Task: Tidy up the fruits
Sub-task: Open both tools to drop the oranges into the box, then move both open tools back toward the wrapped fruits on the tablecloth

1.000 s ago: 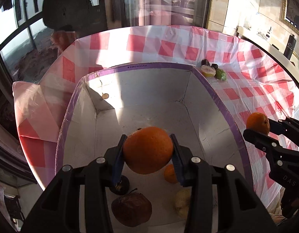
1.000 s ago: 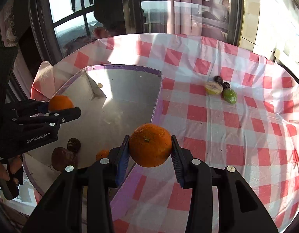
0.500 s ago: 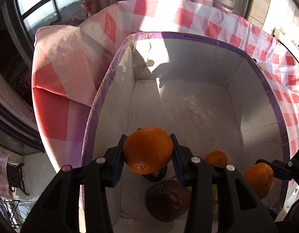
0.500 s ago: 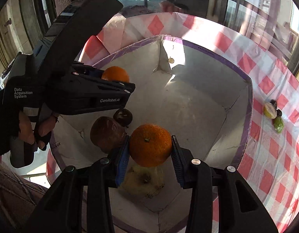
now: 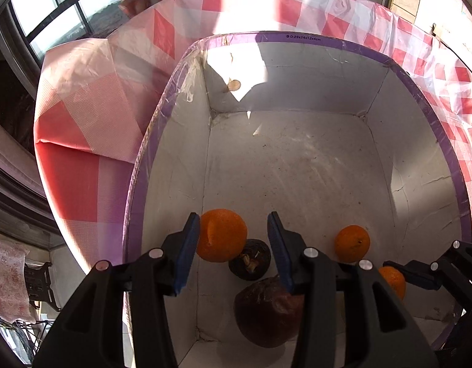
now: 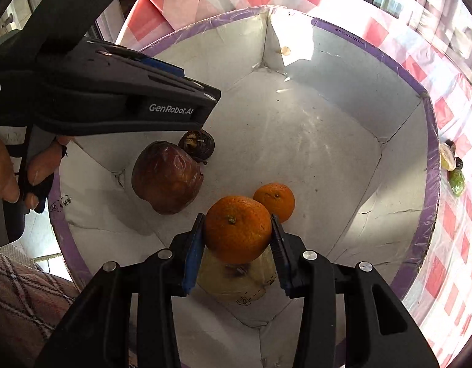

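My left gripper (image 5: 234,239) hangs inside a white box with a purple rim (image 5: 328,41), jaws opening. An orange (image 5: 222,234) lies between them against the left pad, with a clear gap to the right pad. My right gripper (image 6: 236,239) is shut on a second orange (image 6: 237,228), held low over a pale yellow fruit (image 6: 236,279) in the box's near corner. On the box floor lie a small orange (image 6: 274,201), a dark red fruit (image 6: 166,178) and a small dark fruit (image 6: 197,144).
The box stands on a pink-and-white checked tablecloth (image 6: 450,263). A few small fruits, one yellow (image 6: 447,156) and one green (image 6: 456,181), lie on the cloth right of the box. A hand (image 6: 9,171) holds the left gripper's black body at upper left.
Both grippers came down into the box, the right one swinging in from over the cloth. The left jaws have parted and the orange no longer touches the right pad.
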`<state>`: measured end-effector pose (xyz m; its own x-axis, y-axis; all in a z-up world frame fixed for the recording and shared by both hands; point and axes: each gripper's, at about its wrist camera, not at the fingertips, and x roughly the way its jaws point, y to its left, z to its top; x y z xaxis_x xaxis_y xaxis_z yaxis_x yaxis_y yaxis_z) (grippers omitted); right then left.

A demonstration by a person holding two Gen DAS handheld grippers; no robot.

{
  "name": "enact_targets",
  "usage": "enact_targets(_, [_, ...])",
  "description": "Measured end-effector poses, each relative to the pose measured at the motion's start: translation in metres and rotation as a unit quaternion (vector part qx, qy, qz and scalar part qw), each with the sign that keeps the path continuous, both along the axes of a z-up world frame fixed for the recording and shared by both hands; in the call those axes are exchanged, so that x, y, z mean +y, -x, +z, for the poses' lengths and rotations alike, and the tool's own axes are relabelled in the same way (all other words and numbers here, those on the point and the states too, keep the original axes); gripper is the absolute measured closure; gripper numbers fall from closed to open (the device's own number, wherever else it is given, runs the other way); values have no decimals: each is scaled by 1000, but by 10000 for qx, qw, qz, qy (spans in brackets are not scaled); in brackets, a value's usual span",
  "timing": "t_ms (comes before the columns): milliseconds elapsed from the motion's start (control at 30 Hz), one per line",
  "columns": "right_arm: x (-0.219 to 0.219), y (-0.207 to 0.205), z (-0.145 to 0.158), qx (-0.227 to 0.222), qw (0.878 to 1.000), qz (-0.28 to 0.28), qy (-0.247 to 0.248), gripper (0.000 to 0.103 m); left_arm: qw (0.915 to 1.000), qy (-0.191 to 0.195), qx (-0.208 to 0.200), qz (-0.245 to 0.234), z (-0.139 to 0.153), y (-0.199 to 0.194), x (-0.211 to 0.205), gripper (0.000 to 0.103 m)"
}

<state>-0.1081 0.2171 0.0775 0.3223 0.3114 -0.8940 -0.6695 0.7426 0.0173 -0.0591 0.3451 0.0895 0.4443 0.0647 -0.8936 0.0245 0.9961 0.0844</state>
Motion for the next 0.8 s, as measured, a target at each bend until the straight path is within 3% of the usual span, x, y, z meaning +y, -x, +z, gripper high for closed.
enact_targets(100, [-1,1,0,-17,10000,-26,-9,61,10000,-41,-8,-81,0,1,-3,55])
enact_targets(233, [-1,3,0,-37,10000,-48,-19,59,9999,30,-27,-103,2,3,-4,40])
enact_targets(300, [-1,3,2,-17,9999,-50,-108,52,9999,85,-34,-85,3,3,-3,37])
enact_targets(500, [-1,5,3,-80,9998,-78,-152,48,9999,14,-2,-172,1,4,-7,29])
enact_targets(800, [-5,10,6,-154,9993,-115,-316,45,9998,-1,17,-223,0,5,-8,26])
